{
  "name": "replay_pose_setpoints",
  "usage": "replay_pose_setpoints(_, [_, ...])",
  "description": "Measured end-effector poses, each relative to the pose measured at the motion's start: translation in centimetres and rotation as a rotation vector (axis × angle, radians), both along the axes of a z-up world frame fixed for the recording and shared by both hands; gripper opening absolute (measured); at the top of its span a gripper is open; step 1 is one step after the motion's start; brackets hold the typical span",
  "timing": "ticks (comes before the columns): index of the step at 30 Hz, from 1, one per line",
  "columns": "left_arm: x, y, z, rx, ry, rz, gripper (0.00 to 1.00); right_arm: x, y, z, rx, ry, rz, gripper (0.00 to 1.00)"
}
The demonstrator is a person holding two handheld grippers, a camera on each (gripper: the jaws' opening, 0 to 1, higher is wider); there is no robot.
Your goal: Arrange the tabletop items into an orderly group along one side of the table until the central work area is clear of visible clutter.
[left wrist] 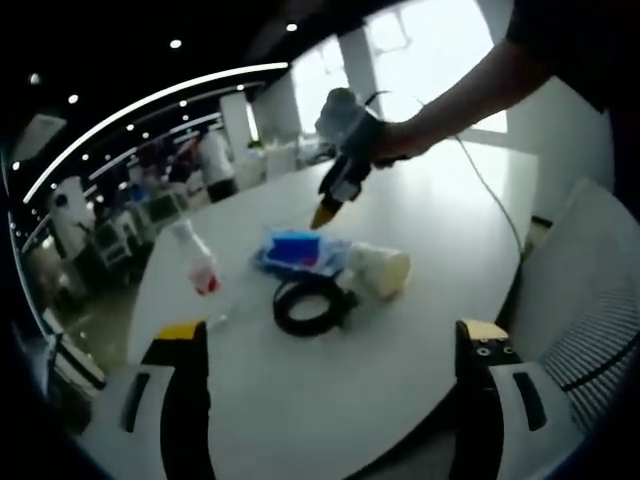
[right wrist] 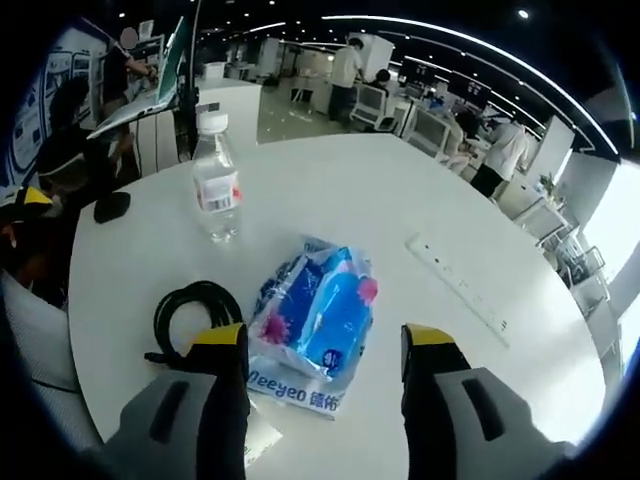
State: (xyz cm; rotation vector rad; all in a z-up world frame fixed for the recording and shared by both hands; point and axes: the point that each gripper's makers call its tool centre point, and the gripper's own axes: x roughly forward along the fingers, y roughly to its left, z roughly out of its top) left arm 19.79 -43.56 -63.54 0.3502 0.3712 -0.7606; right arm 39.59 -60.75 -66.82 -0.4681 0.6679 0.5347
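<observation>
Nearest in the right gripper view, right hand-held gripper (right wrist: 322, 345) with yellow-tipped jaws spread wide, gripping nothing, poised over a blue tissue packet (right wrist: 317, 318) lying flat on the round white surface (right wrist: 420, 200). Whether the jaw tips touch the packet's wrapper, impossible to tell. Just left of the packet, a coiled black cable (right wrist: 190, 315). Farther back and to the left, a clear water bottle (right wrist: 215, 185) standing upright with a white cap and a red-and-white label. To the right, well apart from the packet, a white power strip (right wrist: 458, 283) lying flat. At the far left edge, a dark flat object (right wrist: 112, 207), too small to identify. Beyond the surface, an office with desks, monitors and people.

In the left gripper view, left hand-held gripper (left wrist: 330, 335) held low at the near edge of the surface (left wrist: 400, 370), jaws wide apart and empty, clear of every item. Ahead, the cable (left wrist: 310, 305), then the tissue packet (left wrist: 297, 250) with a white paper cup (left wrist: 380, 268) on its side just beside it, and the bottle (left wrist: 195, 258) off to the left. Farther on, the other hand-held gripper (left wrist: 325, 214), gripped in a hand (left wrist: 385, 140), angled down toward the packet.
</observation>
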Motion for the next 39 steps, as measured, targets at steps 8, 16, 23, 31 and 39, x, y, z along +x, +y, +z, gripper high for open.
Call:
replay_pose_setpoints(8, [0.1,0.0,0.1,0.006,0.003,0.013,1.00,1.0,0.1,-1.1,0.007,0.026,0.007,0.60])
replay_pose_setpoints(16, [0.5,0.0,0.6,0.010,-0.007,0.031,1.00,2.3,-0.6,-1.3,0.027,0.054,-0.008,0.58])
replay_pose_setpoints(23, [0.6,0.1,0.6,0.013,-0.007,0.049,1.00,3.5,-0.4,-1.4,0.035,0.062,-0.019,0.55])
replay_pose_setpoints(31, [0.4,0.1,0.4,0.015,0.004,0.055,1.00,3.8,0.0,-1.9,0.044,0.070,-0.022,0.50])
replay_pose_setpoints(39, [0.4,0.3,0.3,0.014,0.009,0.072,1.00,4.3,0.4,-3.3,0.042,0.096,-0.024,0.44])
